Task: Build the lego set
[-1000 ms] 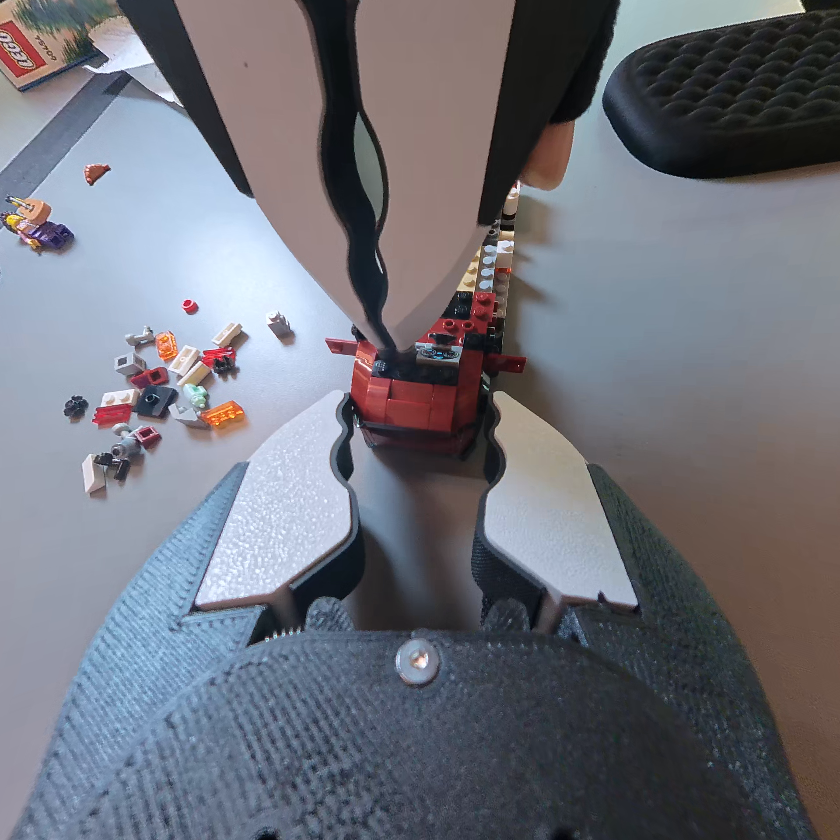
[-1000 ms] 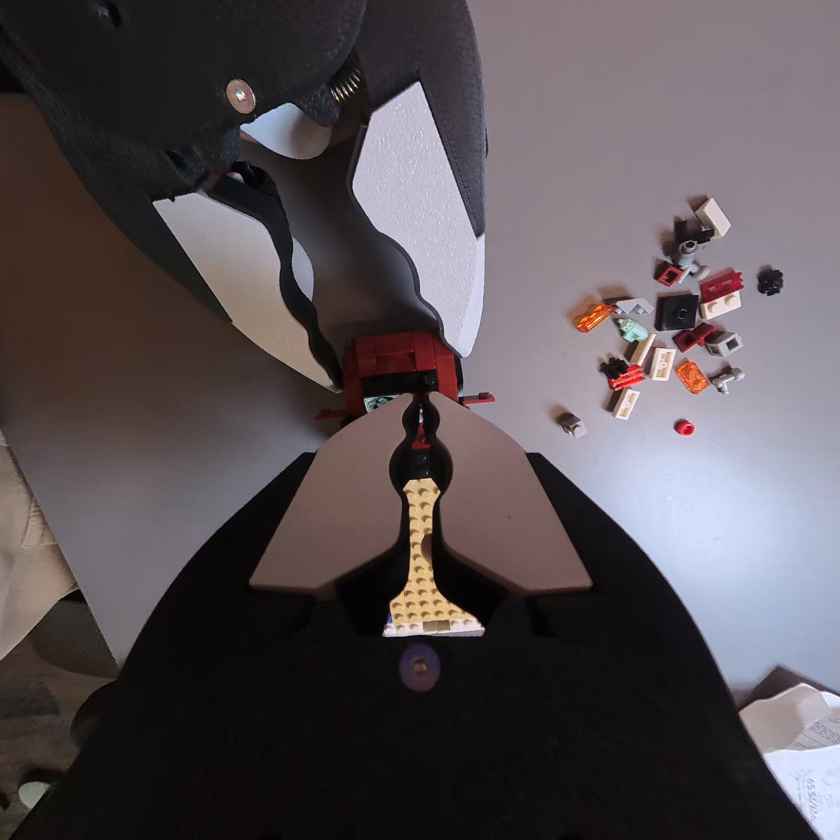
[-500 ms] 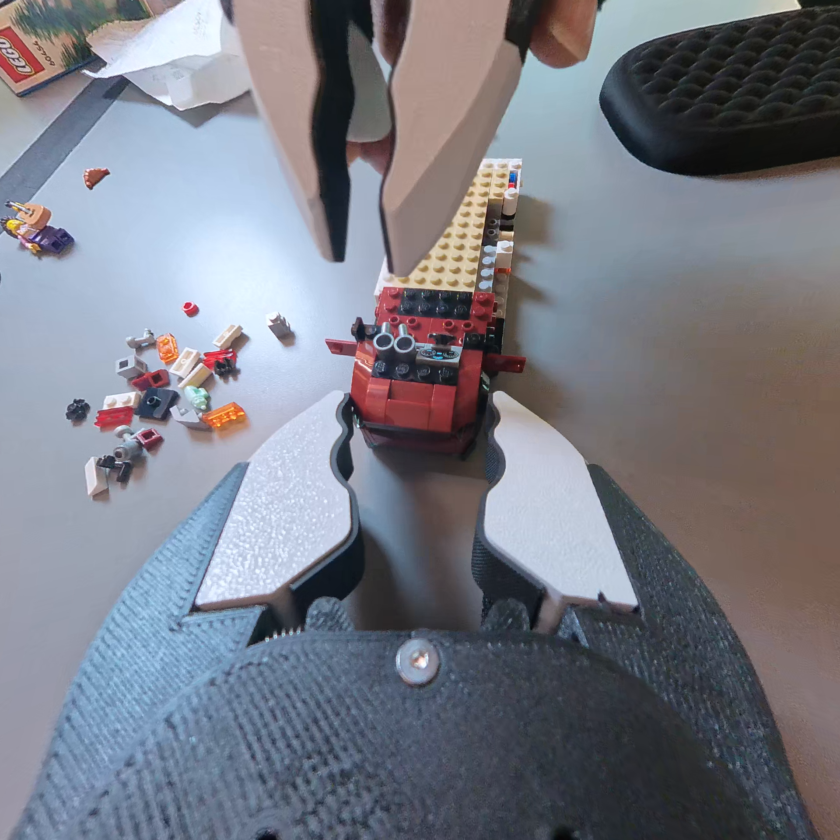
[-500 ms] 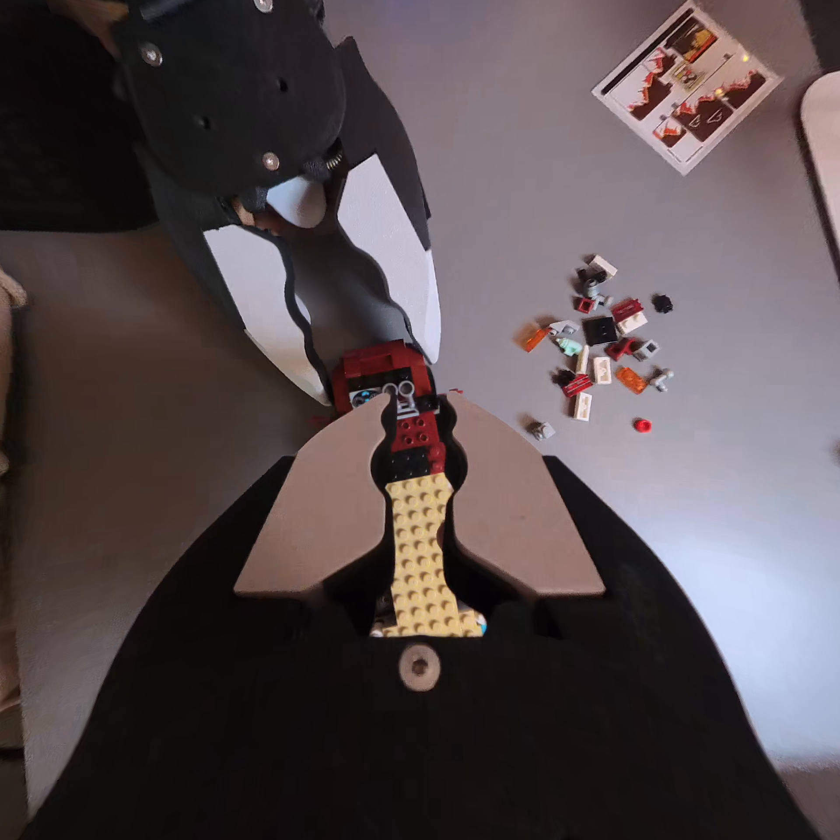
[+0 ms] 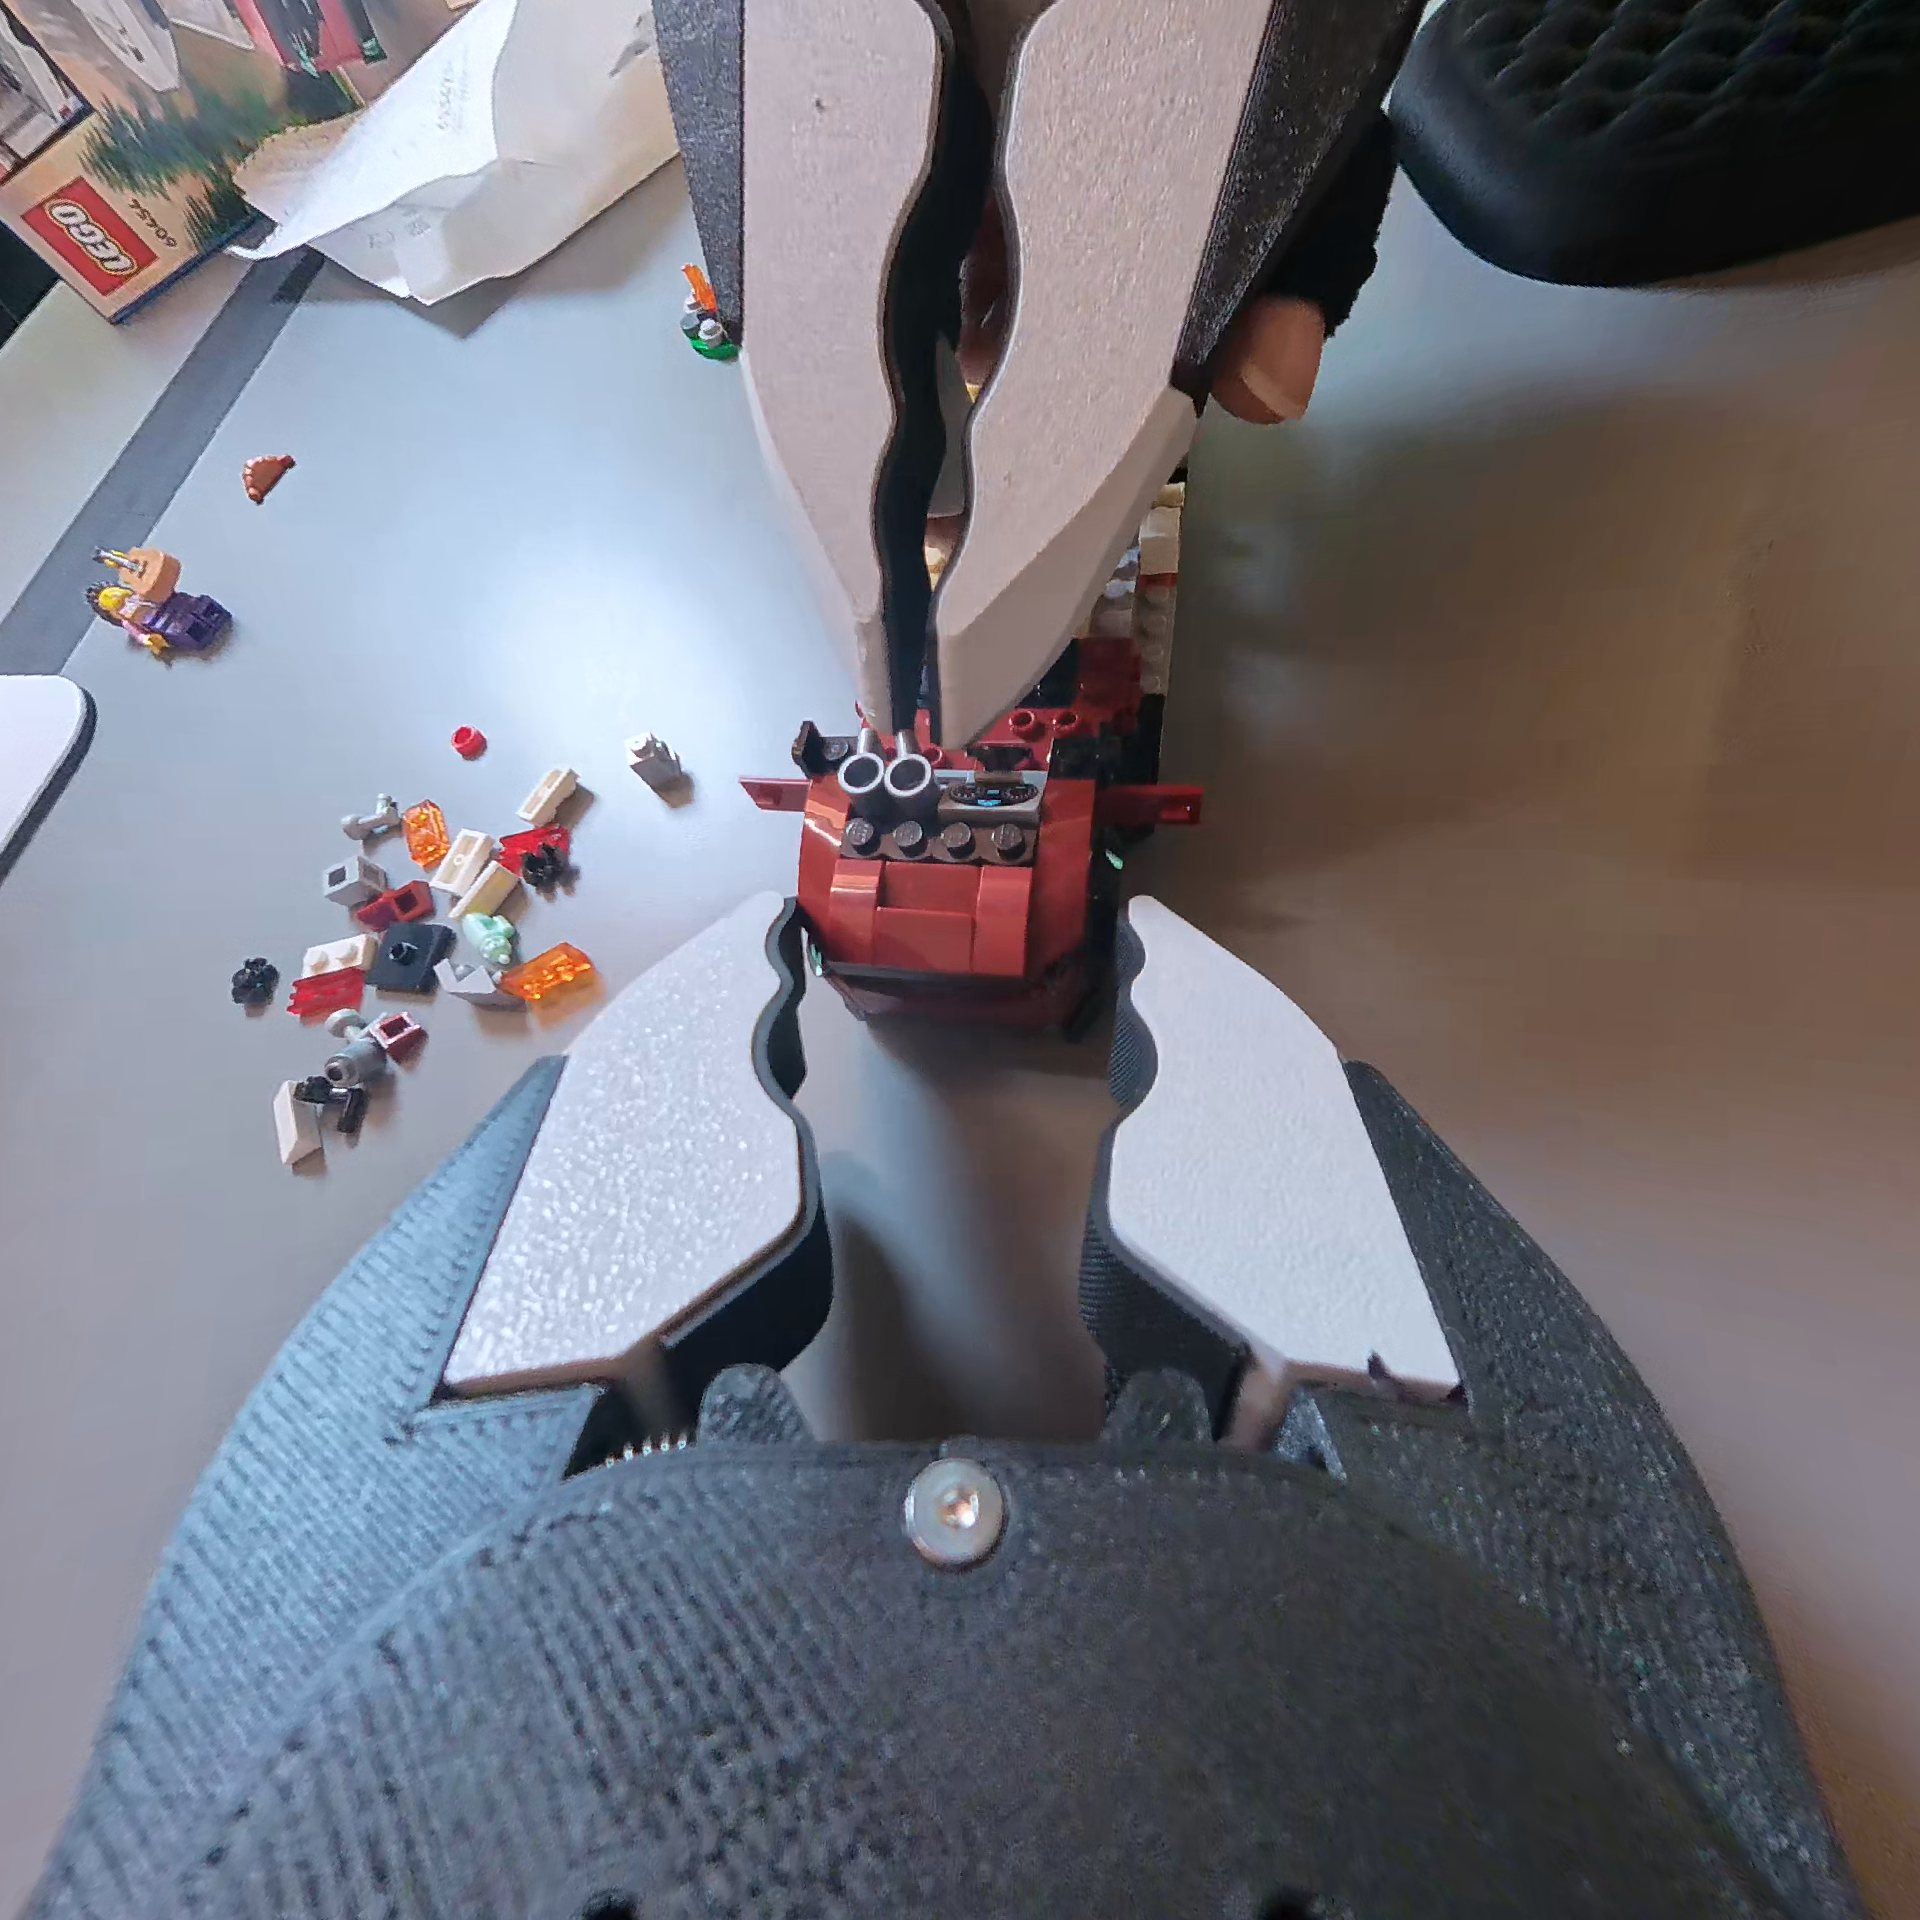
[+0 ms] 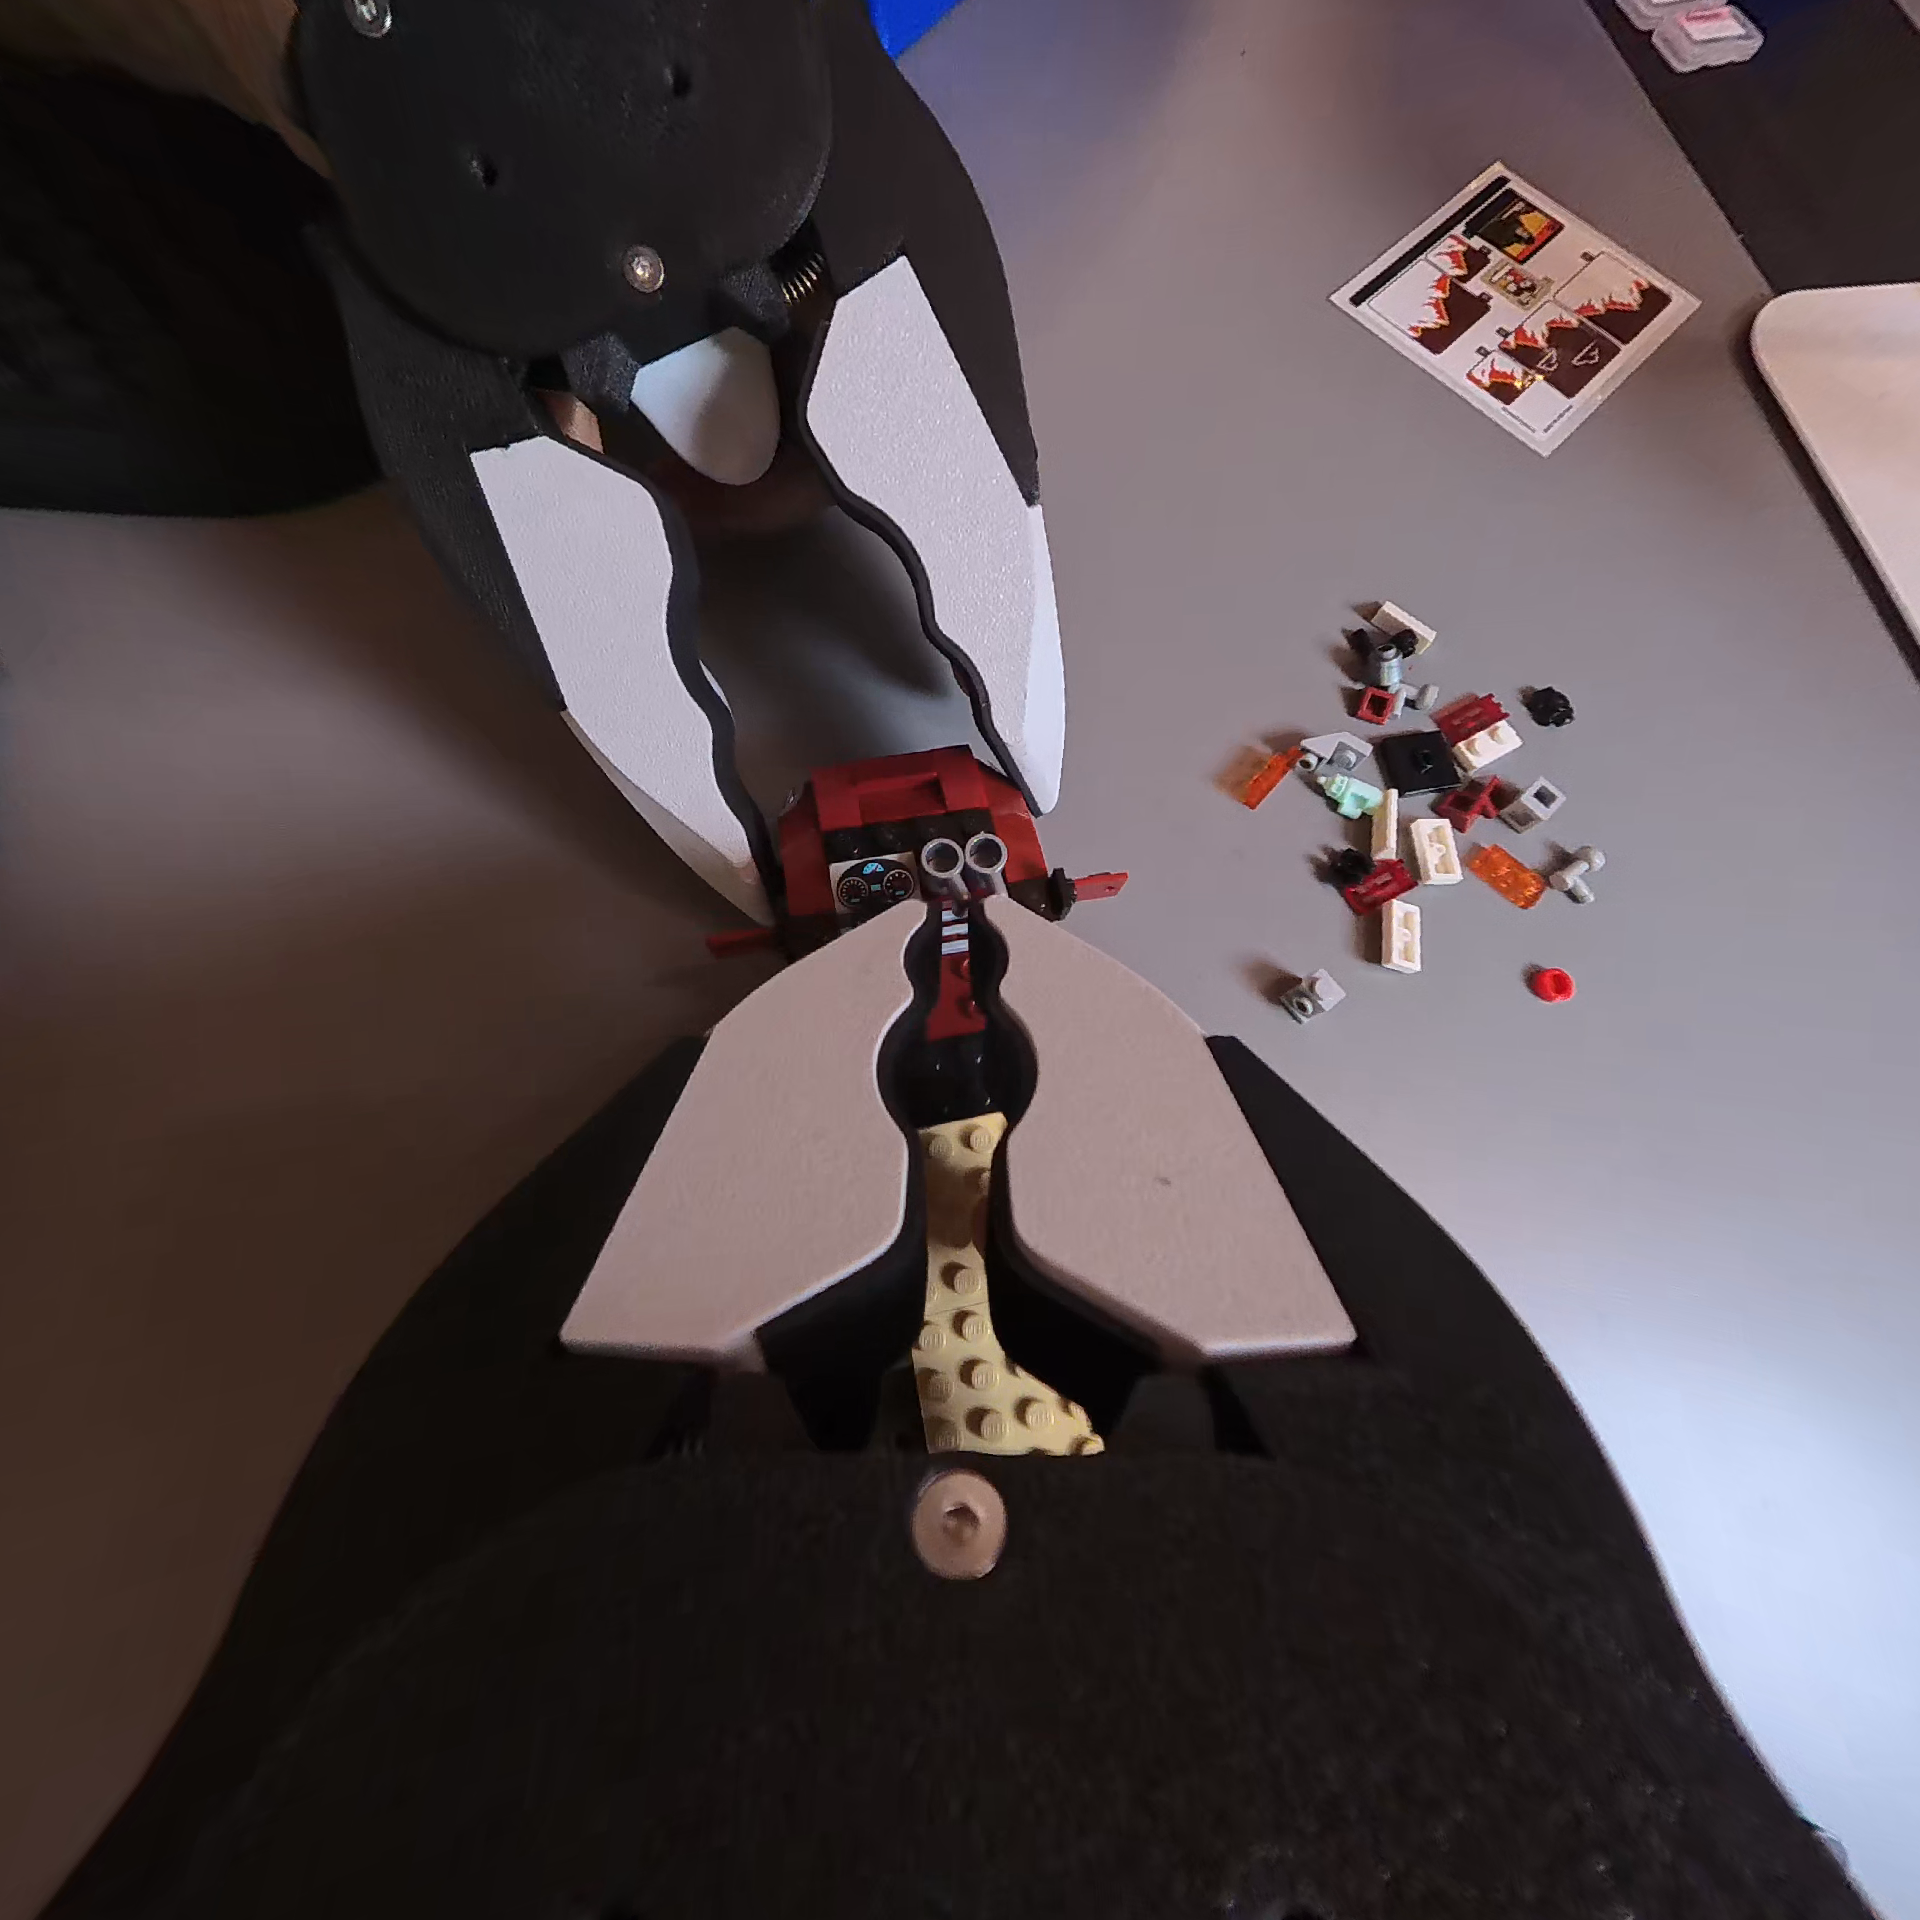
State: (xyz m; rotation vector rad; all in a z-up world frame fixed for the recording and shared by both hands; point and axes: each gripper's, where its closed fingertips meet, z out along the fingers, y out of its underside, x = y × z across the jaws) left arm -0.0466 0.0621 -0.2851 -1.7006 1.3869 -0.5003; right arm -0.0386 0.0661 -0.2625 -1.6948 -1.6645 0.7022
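R hand-held gripper (image 5: 914, 717) dropped back, tips narrow at grey pipes (image 5: 886, 781); L hand-held gripper (image 5: 951, 935) clamps model (image 5: 940, 914).

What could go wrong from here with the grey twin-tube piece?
1. The right gripper, fingers nearly closed, sits right at the grey twin-tube piece; a nudge could pop it off.
2. The left gripper flanks only the brick model's red nose, so pressing might tip it.

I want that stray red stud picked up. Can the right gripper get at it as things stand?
Probably yes: the red stud lies alone on bare table, beside the right gripper, whose nearly shut tips sit over the brick model.
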